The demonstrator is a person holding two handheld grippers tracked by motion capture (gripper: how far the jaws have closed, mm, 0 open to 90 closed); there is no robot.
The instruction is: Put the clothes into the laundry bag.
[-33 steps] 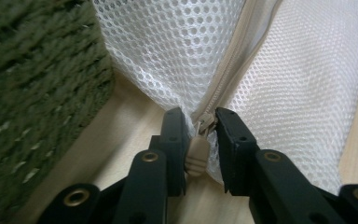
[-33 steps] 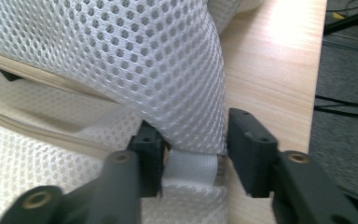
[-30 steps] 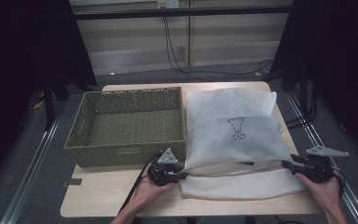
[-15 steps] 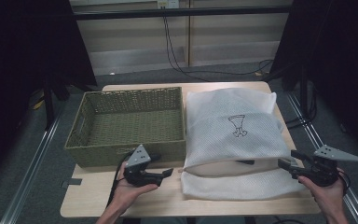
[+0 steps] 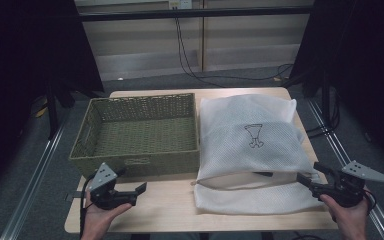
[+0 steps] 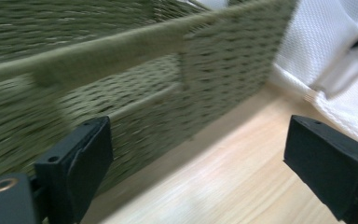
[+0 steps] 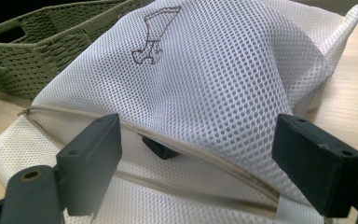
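1. White mesh bag (image 5: 250,150) lies on the right half of the desk (image 5: 180,207), just beside the woven basket (image 5: 140,135); its zipper mouth (image 7: 135,135) gapes toward the near edge, with something dark inside.
2. Left claw (image 5: 139,192): jaws have just been opening, nothing between them, well clear of the bag, facing the basket's near wall.
3. Right claw (image 5: 306,178): jaws have just been opening, released, at the bag's near right corner.
4. Risk: bag unheld, so the limp mesh may sag and close the mouth.
5. Risk: a one-sided regrip could drag the bag off the desk edge or snag the zipper.
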